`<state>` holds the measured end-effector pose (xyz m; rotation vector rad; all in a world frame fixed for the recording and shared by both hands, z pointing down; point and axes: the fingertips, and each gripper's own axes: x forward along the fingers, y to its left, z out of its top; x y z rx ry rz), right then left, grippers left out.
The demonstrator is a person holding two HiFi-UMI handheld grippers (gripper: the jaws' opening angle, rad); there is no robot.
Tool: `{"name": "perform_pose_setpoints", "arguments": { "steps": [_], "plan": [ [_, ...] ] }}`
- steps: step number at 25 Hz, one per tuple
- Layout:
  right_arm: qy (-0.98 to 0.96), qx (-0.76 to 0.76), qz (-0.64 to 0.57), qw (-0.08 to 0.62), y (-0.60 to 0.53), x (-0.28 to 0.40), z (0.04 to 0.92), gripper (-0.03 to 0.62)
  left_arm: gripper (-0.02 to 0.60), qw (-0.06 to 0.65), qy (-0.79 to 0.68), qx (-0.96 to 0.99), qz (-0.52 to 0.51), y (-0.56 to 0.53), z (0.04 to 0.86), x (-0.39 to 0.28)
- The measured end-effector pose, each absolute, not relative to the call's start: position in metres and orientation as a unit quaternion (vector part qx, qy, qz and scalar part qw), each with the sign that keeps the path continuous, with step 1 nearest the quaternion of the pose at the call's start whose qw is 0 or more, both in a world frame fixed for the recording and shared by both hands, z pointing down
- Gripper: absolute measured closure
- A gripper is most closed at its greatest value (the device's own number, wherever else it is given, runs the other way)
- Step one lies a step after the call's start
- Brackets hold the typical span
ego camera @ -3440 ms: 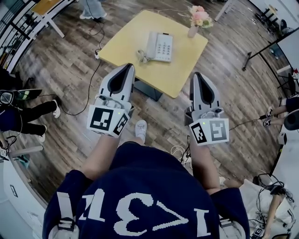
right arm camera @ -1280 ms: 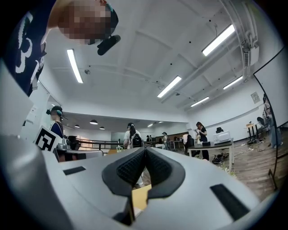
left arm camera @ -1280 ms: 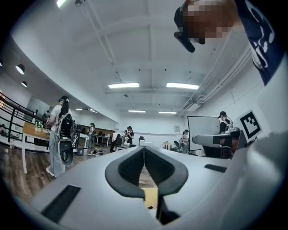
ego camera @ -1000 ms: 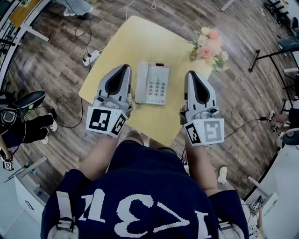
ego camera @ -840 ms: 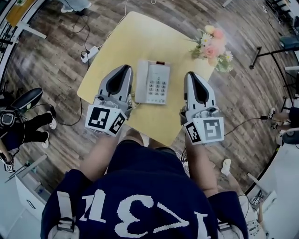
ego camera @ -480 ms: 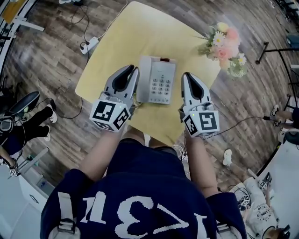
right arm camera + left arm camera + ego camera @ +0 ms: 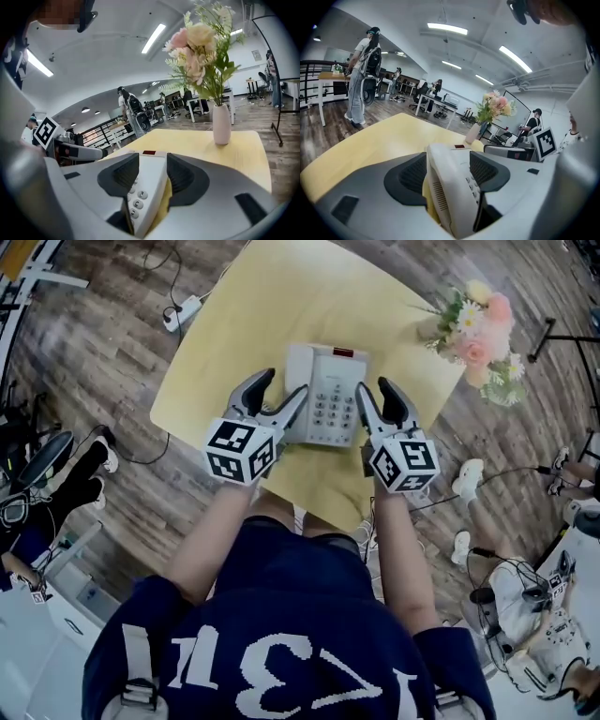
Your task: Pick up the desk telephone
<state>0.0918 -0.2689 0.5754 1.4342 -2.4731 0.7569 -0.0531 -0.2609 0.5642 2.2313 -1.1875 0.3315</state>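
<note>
Setting: a person stands over a yellow desk [image 7: 234, 324] on a wood-plank floor [image 7: 94, 343], with a gripper in each hand.
Desk telephone: a pale grey desk telephone [image 7: 326, 395] lies flat near the desk's near edge. Its keypad faces up, the handset runs along its left side, and there is a small red window at its far end.
Left gripper: the left gripper [image 7: 284, 385] straddles the left edge of the desk telephone. Its fingers [image 7: 410, 176] are opening, and the handset side stands between the two dark pads. A sliver of yellow desk shows beside the outer pad.
Right gripper: the right gripper [image 7: 373, 387] straddles the right edge of the desk telephone. Its fingers are opening too, with the keypad edge between them and yellow showing against the outer pad.
Flowers: a vase of pink and white flowers [image 7: 480, 320] stands at the desk's far right corner, well apart from the desk telephone.
Floor: a white power strip [image 7: 183, 310] lies beside the desk.
</note>
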Motion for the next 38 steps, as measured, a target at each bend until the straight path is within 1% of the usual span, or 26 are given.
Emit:
{"name": "perform_pose_setpoints", "arguments": {
  "steps": [3, 4, 8, 14, 18, 22, 27, 32, 38],
  "plan": [
    [-0.828, 0.462, 0.306, 0.087, -0.266, 0.089, 0.595, 0.377, 0.293, 0.332, -0.430, 0.831, 0.123, -0.257, 0.580, -0.054],
    [-0.826, 0.455, 0.323, 0.086, -0.265, 0.087, 0.601, 0.372, 0.289, 0.346, -0.422, 0.829, 0.121, -0.256, 0.584, -0.054],
    [-0.824, 0.427, 0.362, 0.091, -0.260, 0.082, 0.620, 0.361, 0.281, 0.375, -0.389, 0.832, 0.127, -0.254, 0.598, -0.051],
    [-0.824, 0.397, 0.394, 0.091, -0.256, 0.072, 0.630, 0.355, 0.267, 0.452, -0.340, 0.817, 0.113, -0.249, 0.616, -0.045],
    [-0.828, 0.390, 0.392, 0.095, -0.254, 0.069, 0.633, 0.354, 0.267, 0.450, -0.319, 0.826, 0.119, -0.251, 0.617, -0.040],
    [-0.821, 0.388, 0.406, 0.096, -0.254, 0.070, 0.638, 0.355, 0.258, 0.465, -0.305, 0.825, 0.103, -0.252, 0.618, -0.040],
    [-0.809, 0.386, 0.433, 0.098, -0.256, 0.068, 0.640, 0.356, 0.256, 0.458, -0.314, 0.827, 0.087, -0.253, 0.616, -0.042],
    [-0.806, 0.398, 0.428, 0.089, -0.255, 0.071, 0.639, 0.364, 0.258, 0.439, -0.330, 0.831, 0.089, -0.251, 0.615, -0.041],
    [-0.827, 0.402, 0.385, 0.073, -0.250, 0.069, 0.619, 0.373, 0.259, 0.394, -0.340, 0.849, 0.092, -0.242, 0.599, -0.043]
  ]
}}
